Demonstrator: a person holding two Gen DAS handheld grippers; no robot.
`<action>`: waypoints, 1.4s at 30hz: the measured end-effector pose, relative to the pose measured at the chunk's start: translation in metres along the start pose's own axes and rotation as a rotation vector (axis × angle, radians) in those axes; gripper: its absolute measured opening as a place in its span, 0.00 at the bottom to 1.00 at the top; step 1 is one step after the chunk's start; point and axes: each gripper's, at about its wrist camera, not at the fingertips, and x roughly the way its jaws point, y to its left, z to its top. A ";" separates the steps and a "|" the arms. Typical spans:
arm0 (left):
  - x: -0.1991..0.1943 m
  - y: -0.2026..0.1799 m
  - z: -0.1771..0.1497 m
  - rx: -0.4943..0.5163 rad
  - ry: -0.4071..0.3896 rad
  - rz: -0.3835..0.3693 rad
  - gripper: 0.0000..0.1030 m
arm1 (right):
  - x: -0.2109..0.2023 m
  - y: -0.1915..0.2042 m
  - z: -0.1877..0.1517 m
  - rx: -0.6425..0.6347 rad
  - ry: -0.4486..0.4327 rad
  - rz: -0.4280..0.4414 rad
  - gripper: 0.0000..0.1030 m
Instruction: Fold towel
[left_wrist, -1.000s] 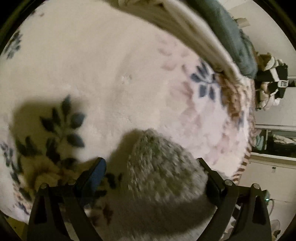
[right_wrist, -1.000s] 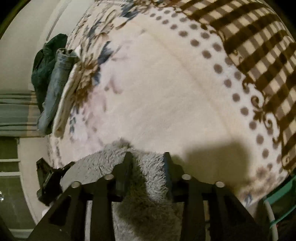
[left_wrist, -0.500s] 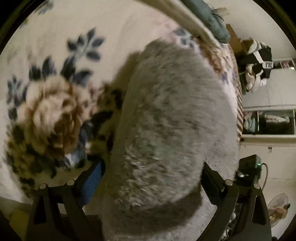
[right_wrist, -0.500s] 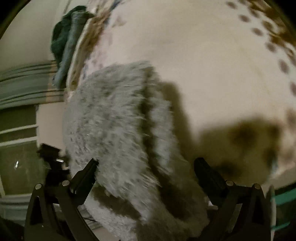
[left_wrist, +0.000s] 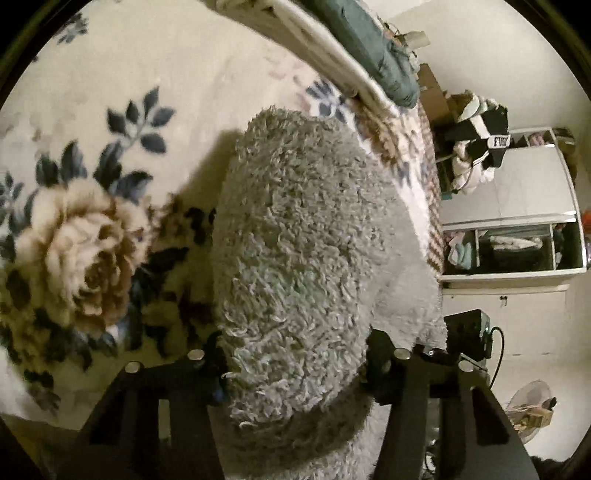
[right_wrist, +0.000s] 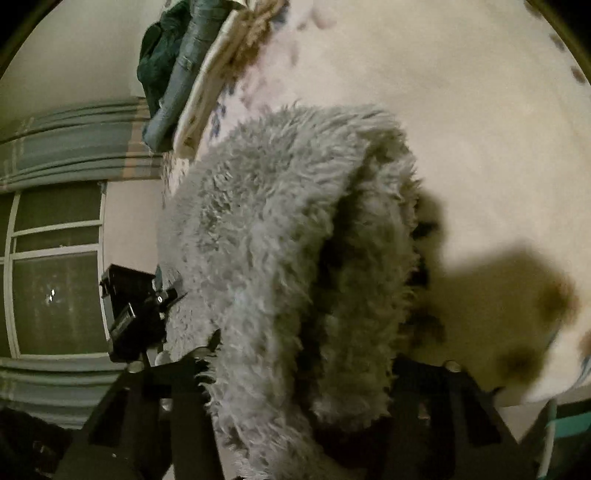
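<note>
A fluffy grey towel (left_wrist: 295, 221) lies bunched in a thick fold on a cream floral blanket (left_wrist: 92, 240) spread over a bed. My left gripper (left_wrist: 295, 354) is shut on the towel's near edge, and the pile bulges up between its black fingers (left_wrist: 380, 350). In the right wrist view the same towel (right_wrist: 266, 221) shows a dark fold crease. My right gripper (right_wrist: 303, 362) is shut on that doubled edge. The fingertips of both grippers are buried in the pile. The cream blanket (right_wrist: 480, 129) stretches beyond.
Folded jeans and dark clothes (left_wrist: 369, 48) are stacked along the bed's far edge, also in the right wrist view (right_wrist: 173, 74). A white wardrobe (left_wrist: 517, 240) with open shelves stands past the bed. A window (right_wrist: 55, 266) is at the left. The bed edge drops off close behind both grippers.
Both grippers, wide open around the towel half a second ago, have closed in on the thick fold. The views have drawn back slightly and the towel is bunched higher.
</note>
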 end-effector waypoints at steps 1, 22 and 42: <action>-0.004 -0.002 -0.002 0.002 -0.001 -0.003 0.48 | -0.005 0.005 -0.001 0.001 -0.019 -0.003 0.42; -0.043 -0.063 0.137 0.115 0.014 0.127 0.44 | -0.067 0.157 0.098 -0.067 -0.071 -0.106 0.36; -0.024 -0.023 0.140 0.181 0.144 0.134 0.64 | 0.006 0.013 -0.028 0.455 -0.049 -0.001 0.64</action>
